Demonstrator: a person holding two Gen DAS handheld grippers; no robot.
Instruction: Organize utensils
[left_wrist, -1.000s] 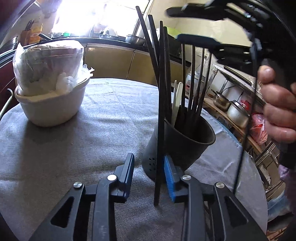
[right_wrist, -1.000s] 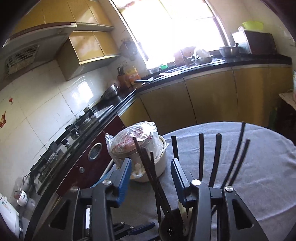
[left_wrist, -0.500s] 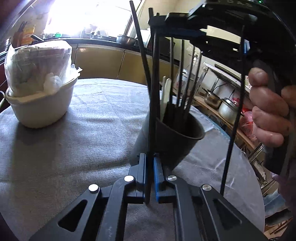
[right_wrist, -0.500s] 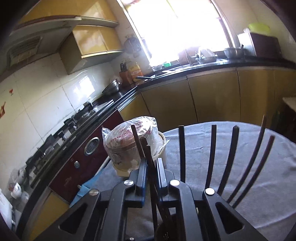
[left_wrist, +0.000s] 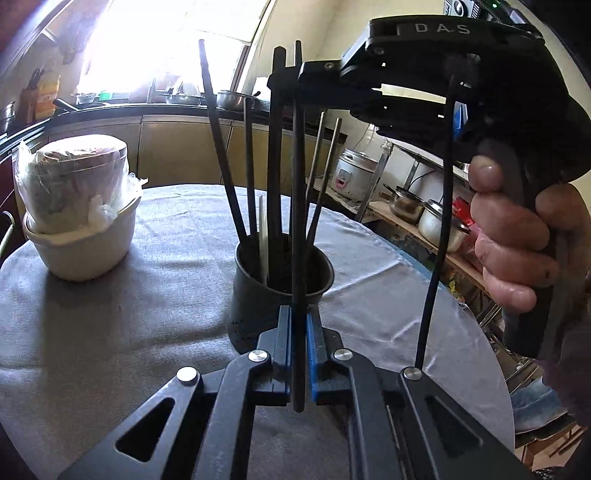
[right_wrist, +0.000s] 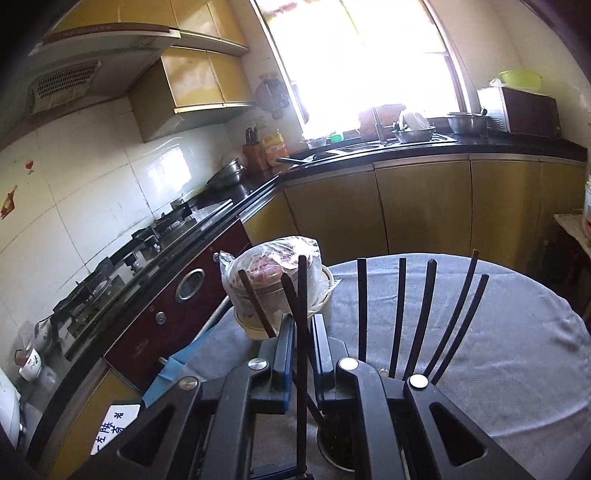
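My left gripper: clamped on a black chopstick, frame centre | my right gripper: clamped on another chopstick | dark holder behind

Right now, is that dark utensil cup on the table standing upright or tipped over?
Upright. The utensil holder stands on its base on the grey tablecloth, mouth up, with black chopsticks standing in it.

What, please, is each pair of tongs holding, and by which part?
Left tongs: one black chopstick, near its lower end. Right tongs: another black chopstick, around mid-length.
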